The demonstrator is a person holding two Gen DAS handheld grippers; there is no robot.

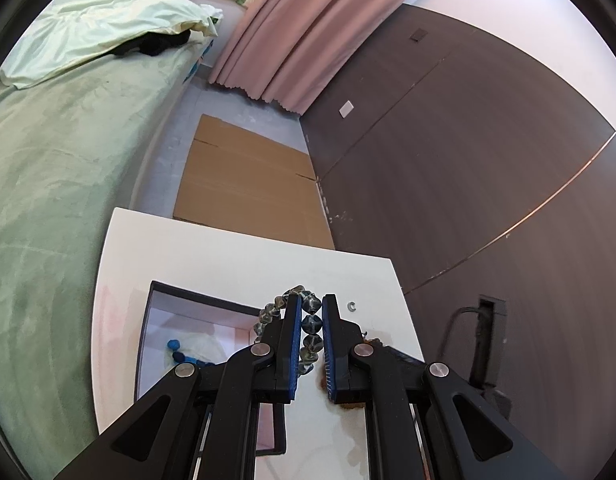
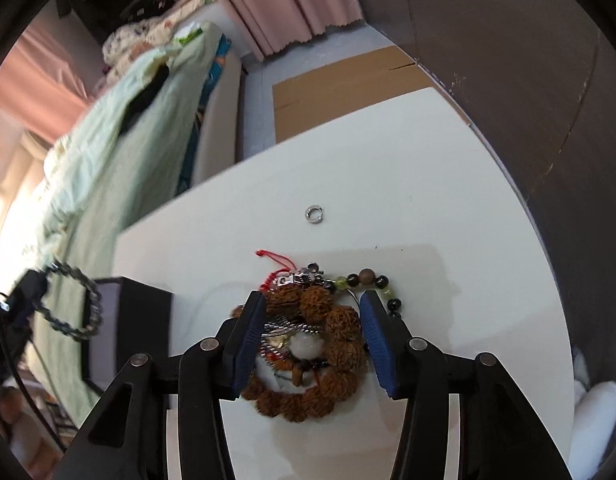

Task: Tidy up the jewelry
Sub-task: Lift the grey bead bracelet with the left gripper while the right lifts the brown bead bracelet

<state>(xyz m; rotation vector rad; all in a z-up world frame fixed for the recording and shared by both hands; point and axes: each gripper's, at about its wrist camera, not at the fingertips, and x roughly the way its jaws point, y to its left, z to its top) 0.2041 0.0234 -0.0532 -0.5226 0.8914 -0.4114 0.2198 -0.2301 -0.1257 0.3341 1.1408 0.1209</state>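
Left fingers (image 1: 311, 316) clench the bracelet (image 1: 311, 326); carry it over the box (image 1: 148, 320), while right fingers (image 2: 312, 308) stand released above the pile (image 2: 308, 360).

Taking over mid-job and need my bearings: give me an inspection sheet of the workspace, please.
Surface: white table, faint stains near its front.
Job's things: grey bead bracelet; dark box holding blue beads; brown nut bracelet in a tangle with red cord and a metal chain; small silver ring lying apart.
Clutter: nothing seen.
Grippers: left gripper shut on the grey bead bracelet, beside the box; right gripper open, straddling the tangle.
Cables: dark cable at a wall socket.
Surroundings: green bed, pink curtain, cardboard on the floor.
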